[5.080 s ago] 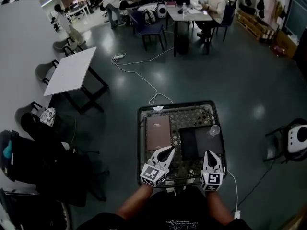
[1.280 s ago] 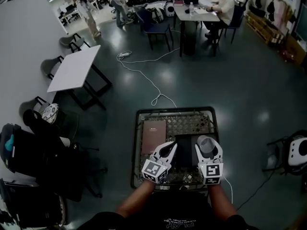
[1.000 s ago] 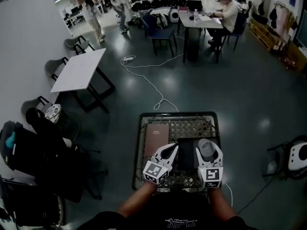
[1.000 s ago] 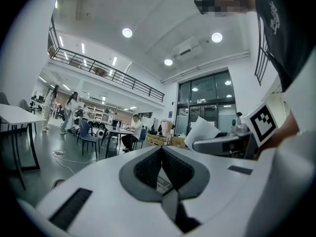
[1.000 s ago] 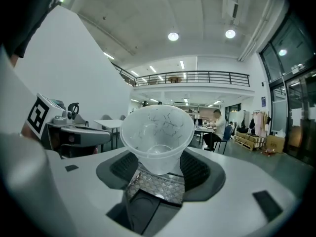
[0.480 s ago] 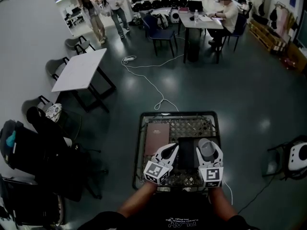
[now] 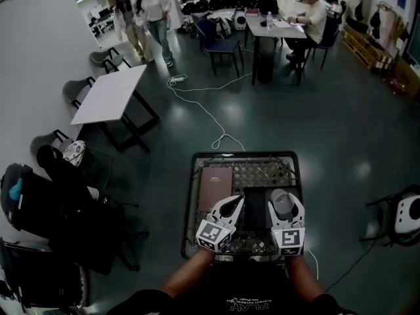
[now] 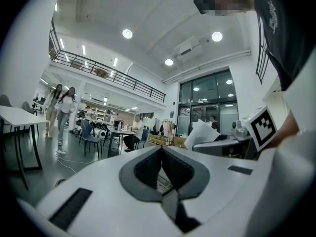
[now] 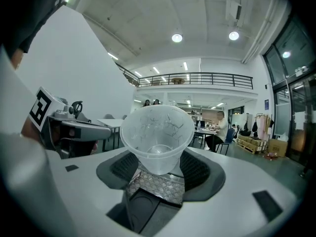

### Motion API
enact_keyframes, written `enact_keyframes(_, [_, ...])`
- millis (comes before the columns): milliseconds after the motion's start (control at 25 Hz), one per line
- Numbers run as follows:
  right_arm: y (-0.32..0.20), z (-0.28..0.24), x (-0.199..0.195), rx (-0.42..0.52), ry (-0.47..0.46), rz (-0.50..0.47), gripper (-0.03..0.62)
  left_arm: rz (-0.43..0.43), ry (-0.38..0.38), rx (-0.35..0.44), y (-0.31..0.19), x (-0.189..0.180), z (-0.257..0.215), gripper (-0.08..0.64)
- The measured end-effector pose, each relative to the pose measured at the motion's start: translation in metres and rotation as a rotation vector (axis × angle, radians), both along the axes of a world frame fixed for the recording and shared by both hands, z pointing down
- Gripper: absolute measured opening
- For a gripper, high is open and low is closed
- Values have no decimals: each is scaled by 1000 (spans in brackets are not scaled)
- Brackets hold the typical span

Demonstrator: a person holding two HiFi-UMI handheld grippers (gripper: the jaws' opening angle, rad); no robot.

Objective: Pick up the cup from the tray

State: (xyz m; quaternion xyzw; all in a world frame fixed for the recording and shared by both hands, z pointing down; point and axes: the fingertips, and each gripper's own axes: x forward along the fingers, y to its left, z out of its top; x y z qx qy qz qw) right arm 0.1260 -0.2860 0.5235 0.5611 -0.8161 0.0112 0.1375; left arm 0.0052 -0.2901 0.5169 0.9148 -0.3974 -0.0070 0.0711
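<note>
Over the right half of the black tray (image 7: 254, 209), got the clear plastic cup (image 9: 157, 132) pinched in the right tongs (image 9: 159, 168). Pads spread wide and pressing on the lower wall from both sides, with the mouth up and tipped a bit toward the camera. Reads as the lift part of the pickup, with the grab itself looking done. Can't say for sure from the right gripper view whether the base is clear of the tray. Shows mesh and dark tray through the gap underneath, so probably off it, but only just. From the head view, sits right between the two right-hand tips, above the tray rather than beside it.

Next move, guessing: straight up and steady, no extra squeeze. Looks thin and crinkly, so could buckle or pop out if clamped harder. Gripped low down too, so could tip.

Off to the left, left tongs (image 7: 230, 203) closed tight on nothing, pads meeting in the left gripper view. Hanging over the wire-mesh table (image 7: 262, 170) between the tray and the brown notebook (image 7: 214, 184). Well apart from the cup, so nothing to do there.
</note>
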Motion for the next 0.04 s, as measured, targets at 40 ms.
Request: enact_keyframes(40, [0, 1, 0, -5, 1, -1, 270, -1, 0, 0, 0, 0, 0, 9])
